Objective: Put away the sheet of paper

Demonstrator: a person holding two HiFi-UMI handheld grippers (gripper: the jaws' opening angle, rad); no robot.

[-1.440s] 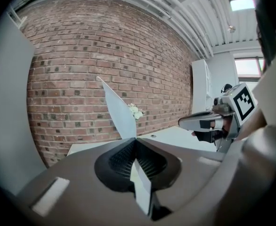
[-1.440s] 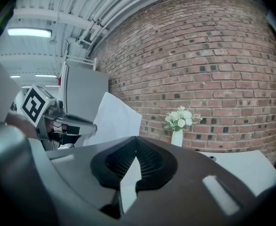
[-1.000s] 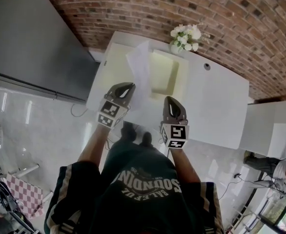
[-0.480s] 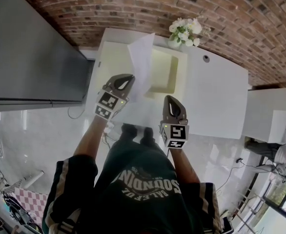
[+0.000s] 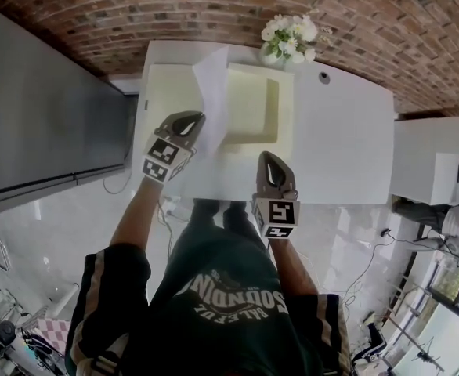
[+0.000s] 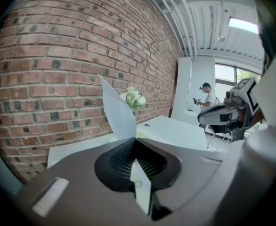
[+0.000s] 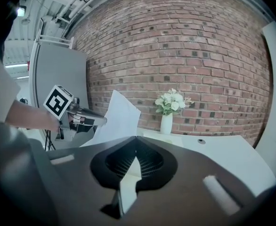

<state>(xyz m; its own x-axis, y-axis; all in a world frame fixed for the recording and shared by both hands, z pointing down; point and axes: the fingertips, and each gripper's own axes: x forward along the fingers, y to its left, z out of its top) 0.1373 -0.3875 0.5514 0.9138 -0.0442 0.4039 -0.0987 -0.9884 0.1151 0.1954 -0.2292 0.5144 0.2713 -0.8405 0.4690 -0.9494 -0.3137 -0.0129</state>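
**Two tools over the white worktop, one of them holding the paper**

We see the left tool closed tight on the lower edge of the sheet of paper. In the left gripper view the sheet rises straight out of the shut tips and leans toward the brick wall. The paper is in the air above the left part of the worktop. In the head view its far side overlaps the left rim of a pale yellow tray on that worktop.

The right tool also has its jaws together, and we see nothing between them in the right gripper view. It hangs near the front edge of the worktop, apart from the sheet.

Behind the tray, a vase of white flowers stands against the wall. A grey cabinet stands to the left of the worktop.
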